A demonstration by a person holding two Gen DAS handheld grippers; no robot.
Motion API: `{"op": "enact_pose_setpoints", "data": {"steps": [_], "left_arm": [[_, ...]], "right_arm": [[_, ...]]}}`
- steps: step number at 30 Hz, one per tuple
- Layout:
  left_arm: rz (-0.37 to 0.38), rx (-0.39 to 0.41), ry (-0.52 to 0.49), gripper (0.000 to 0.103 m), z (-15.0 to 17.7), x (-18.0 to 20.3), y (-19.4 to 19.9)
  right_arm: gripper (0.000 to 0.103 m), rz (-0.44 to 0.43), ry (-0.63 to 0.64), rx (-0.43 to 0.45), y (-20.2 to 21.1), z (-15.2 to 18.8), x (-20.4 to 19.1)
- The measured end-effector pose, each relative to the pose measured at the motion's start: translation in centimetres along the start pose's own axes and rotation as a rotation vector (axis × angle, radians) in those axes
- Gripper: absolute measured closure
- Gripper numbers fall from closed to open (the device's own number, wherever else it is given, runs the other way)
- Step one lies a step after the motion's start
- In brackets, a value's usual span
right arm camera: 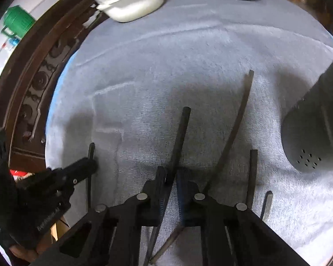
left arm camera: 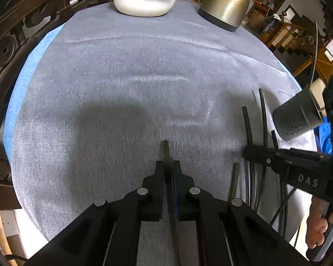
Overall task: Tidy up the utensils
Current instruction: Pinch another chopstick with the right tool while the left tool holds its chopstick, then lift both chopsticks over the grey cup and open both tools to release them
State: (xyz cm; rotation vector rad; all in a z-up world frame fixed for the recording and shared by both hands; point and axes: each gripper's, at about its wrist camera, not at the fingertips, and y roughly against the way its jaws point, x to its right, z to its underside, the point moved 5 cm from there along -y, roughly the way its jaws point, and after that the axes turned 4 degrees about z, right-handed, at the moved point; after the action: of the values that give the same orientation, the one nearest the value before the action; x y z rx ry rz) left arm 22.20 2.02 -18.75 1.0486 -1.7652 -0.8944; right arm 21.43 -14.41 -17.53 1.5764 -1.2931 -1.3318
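My left gripper (left arm camera: pixel 168 166) is shut on one dark chopstick (left arm camera: pixel 165 149), whose tip sticks out past the fingertips above the grey cloth. It also shows at the left of the right wrist view (right arm camera: pixel 90 166). My right gripper (right arm camera: pixel 171 173) has its jaws nearly closed around a dark chopstick (right arm camera: pixel 179 137) that lies on the cloth; a narrow gap shows on the right side. Several more dark chopsticks (right arm camera: pixel 233 130) lie fanned beside it. A grey perforated utensil holder (right arm camera: pixel 315 128) lies on its side at the right, also seen in the left wrist view (left arm camera: pixel 297 117).
A grey towel (left arm camera: pixel 133 77) covers a blue-edged table. A white bowl (left arm camera: pixel 144 0) with plastic wrap and a metal kettle (left arm camera: pixel 226 2) stand at the far edge. A carved dark wooden frame (right arm camera: pixel 37 84) runs along the left side.
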Motion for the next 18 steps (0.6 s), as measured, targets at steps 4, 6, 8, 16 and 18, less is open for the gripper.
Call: {"op": "enact_pose_setpoints", "data": {"steps": [4, 6, 8, 16, 18], "left_arm": [[-0.004, 0.032, 0.034, 0.097, -0.3, -0.5, 0.8], [0.004, 0.077, 0.035, 0.097, -0.6, -0.4, 2.2], [0.003, 0.126, 0.035, 0.097, -1.0, -0.1, 3.7], [0.01, 0.343, -0.024, 0.097, -2.7, 3.6, 10.9], [0.013, 0.402, -0.052, 0.097, -2.9, 4.8, 13.4]], "right_arm": [[0.095, -0.061, -0.009, 0.076, 1.9, 0.3, 1.0], [0.095, -0.087, 0.007, 0.126, 3.5, 0.6, 1.2], [0.095, -0.09, 0.023, 0.175, 5.0, 0.9, 1.5], [0.095, -0.185, 0.037, 0.447, 12.7, 1.8, 2.4], [0.095, -0.201, 0.038, 0.518, 14.5, 2.1, 2.9]]}}
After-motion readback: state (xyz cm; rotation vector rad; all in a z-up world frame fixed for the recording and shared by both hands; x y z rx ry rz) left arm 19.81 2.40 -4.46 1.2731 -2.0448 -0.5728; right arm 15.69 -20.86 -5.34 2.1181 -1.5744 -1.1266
